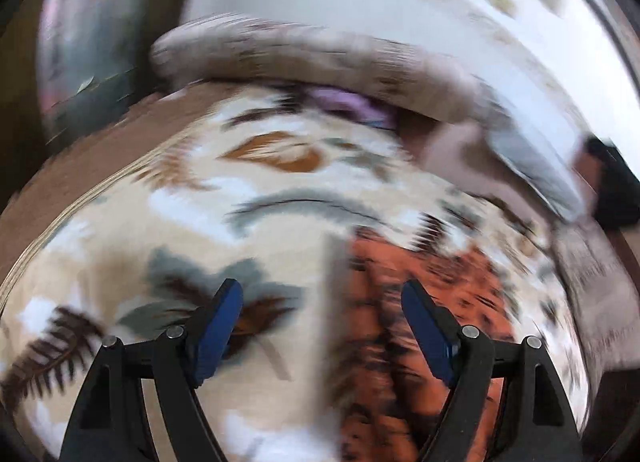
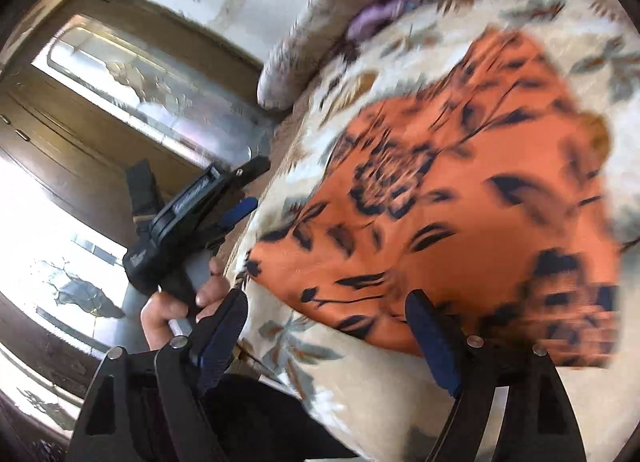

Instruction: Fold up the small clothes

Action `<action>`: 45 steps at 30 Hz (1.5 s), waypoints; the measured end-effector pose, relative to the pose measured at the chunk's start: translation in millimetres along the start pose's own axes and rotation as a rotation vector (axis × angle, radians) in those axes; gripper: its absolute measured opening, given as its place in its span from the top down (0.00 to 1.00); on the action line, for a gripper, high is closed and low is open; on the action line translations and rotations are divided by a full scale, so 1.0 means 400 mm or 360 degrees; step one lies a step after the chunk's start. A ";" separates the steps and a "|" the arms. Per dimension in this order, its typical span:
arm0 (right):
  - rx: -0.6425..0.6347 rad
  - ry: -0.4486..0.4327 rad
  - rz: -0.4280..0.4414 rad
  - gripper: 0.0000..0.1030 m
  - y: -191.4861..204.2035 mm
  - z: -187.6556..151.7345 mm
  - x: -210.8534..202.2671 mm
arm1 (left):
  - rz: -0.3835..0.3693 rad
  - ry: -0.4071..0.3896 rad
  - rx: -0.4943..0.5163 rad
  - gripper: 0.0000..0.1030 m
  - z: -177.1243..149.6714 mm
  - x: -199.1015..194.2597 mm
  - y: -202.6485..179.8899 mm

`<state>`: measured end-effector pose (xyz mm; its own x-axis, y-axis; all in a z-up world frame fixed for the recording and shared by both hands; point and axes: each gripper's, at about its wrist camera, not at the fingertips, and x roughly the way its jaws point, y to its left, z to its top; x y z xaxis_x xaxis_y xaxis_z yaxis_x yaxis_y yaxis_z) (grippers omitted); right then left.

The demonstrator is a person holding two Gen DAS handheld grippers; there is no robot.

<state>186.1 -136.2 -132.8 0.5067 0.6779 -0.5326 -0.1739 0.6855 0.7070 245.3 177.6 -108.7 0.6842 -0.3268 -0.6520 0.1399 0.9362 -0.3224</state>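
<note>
Your left gripper (image 1: 322, 326) and right gripper (image 2: 326, 336) both angle downward over the orange floral garment (image 2: 460, 197), jaws spread wide, gripping nothing.

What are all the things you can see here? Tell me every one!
Orange cloth with dark flower print: one, orange and black, lying on the blanket.
Cream blanket with grey and brown leaf print: one, covering the bed.
Long beige bolster pillow: one, at the blanket's far edge.
Small purple cloth: one, tucked against the pillow.
Brown wooden cabinet with glass panels: one, beside the bed.
Left gripper: one, black with blue pads, open, beside the bed edge.
Right gripper: one, black with blue pads, open, nothing between the pads.
Hand: one, holding the left gripper's handle.
</note>
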 end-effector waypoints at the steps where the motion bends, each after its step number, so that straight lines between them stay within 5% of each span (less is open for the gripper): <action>1: 0.0004 -0.0035 -0.0029 0.22 -0.007 0.010 -0.010 | -0.0032 0.0004 0.0043 0.20 -0.001 -0.003 -0.019; 6: 0.0118 -0.0198 -0.0204 0.54 -0.081 0.070 -0.068 | -0.0110 0.0110 0.0295 0.19 -0.039 0.018 -0.112; 10: 0.0195 -0.0051 -0.0316 0.65 -0.146 0.084 -0.007 | 0.0213 0.0391 0.0477 0.19 -0.098 0.125 -0.127; 12: 0.0191 -0.0005 -0.0362 0.73 -0.164 0.082 0.018 | 0.0253 0.0436 0.0462 0.19 -0.113 0.145 -0.112; 20: 0.0025 -0.0069 -0.0537 0.73 -0.118 0.191 0.000 | 0.0277 0.0346 0.0568 0.19 -0.120 0.128 -0.139; 27: -0.0124 0.0111 -0.1010 0.70 -0.159 0.277 0.148 | 0.0286 0.0312 0.0623 0.19 -0.117 0.135 -0.146; 37: -0.0129 0.0057 -0.0976 0.70 -0.181 0.264 0.142 | 0.0321 0.0287 0.0661 0.19 -0.120 0.136 -0.161; 45: -0.0169 -0.0013 -0.0894 0.70 -0.111 0.204 0.026 | 0.0410 0.0207 0.0710 0.19 -0.117 0.103 -0.190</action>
<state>268.1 -181.5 -131.8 0.5526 0.2000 -0.8091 0.0402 0.9632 0.2656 229.4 87.1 -143.3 0.6461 -0.0657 -0.7604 0.2894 0.9430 0.1644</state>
